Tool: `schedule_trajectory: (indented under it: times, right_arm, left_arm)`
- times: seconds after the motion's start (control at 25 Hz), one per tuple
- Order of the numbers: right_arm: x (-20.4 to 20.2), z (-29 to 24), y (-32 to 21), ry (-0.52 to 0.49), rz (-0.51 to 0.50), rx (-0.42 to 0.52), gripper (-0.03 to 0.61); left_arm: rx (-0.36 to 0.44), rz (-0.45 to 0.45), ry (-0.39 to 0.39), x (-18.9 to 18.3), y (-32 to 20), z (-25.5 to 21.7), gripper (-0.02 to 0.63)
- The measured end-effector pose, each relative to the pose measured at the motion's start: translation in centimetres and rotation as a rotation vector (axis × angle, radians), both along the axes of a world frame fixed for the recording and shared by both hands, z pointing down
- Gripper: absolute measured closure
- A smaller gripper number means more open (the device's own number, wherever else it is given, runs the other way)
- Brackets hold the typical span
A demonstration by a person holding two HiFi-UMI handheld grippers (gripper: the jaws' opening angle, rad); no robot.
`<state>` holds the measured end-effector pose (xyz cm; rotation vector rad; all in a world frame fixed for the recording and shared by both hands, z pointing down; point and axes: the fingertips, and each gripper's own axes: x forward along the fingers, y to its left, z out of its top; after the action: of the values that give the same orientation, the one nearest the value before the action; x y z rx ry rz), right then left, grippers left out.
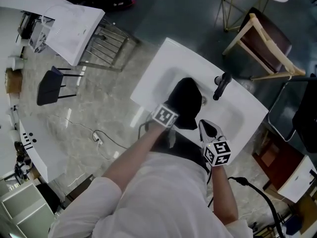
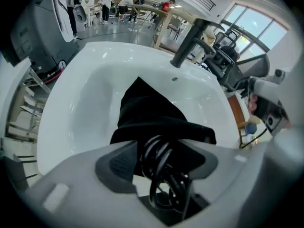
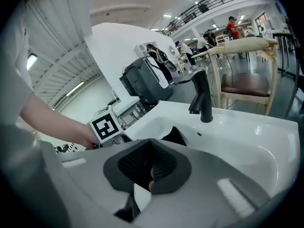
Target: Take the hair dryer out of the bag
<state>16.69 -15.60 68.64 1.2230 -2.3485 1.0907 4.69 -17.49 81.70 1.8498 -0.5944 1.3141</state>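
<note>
The setting is an open hall with a pale marbled floor (image 1: 89, 118), where a white sink (image 1: 163, 58) with a black faucet (image 1: 222, 85) stands in front of us. A wooden chair (image 1: 262, 43) stands beyond the sink.

1. The black bag (image 1: 185, 100) lies in the basin. Its long axis runs from the near rim toward the faucet. Its narrow end points at the faucet and its wide end faces the near rim.
2. The left gripper (image 2: 159, 151) meets the bag at that near end. Its jaws are clamped on a coil of black cable (image 2: 166, 186) that sits at the bag's edge, with the loops standing between the two pads.
3. We cannot tell the hair dryer's body apart from the black fabric. Only the cable shows, so we cannot give the dryer's heading.
4. The right gripper (image 1: 208, 129) hangs over the near rim, just beside the bag and not touching it. Its jaws are pressed together with nothing between them.
5. The only print we can make out is the black-and-white square pattern on the left marker cube (image 1: 164, 115) and the right marker cube (image 1: 218, 152).
</note>
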Motion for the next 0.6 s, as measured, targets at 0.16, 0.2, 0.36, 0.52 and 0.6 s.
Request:
schedule_trajectory:
  times: [0.16, 0.2, 0.36, 0.52, 0.6]
  right_arm:
    - [0.4, 0.4, 0.0, -0.009, 0.011, -0.008, 0.574]
    - [0.4, 0.5, 0.1, -0.010, 0.012, -0.011, 0.574]
    - [0.7, 1.2, 0.2, -0.010, 0.013, -0.022, 0.574]
    - [1.2, 1.7, 0.2, -0.011, 0.024, -0.031, 0.574]
    - [1.4, 1.9, 0.4, -0.007, 0.026, -0.037, 0.574]
  left_arm:
    - [-0.026, 0.019, -0.047, 0.2, 0.0, 1.5, 0.354]
    - [-0.034, 0.027, -0.062, 0.3, 0.2, 1.9, 0.356]
    - [-0.046, 0.045, -0.099, 0.5, 0.1, 3.3, 0.355]
    - [-0.117, 0.056, -0.125, 0.3, 0.6, 4.0, 0.356]
    - [-0.157, 0.064, -0.136, 0.2, 1.1, 4.1, 0.356]
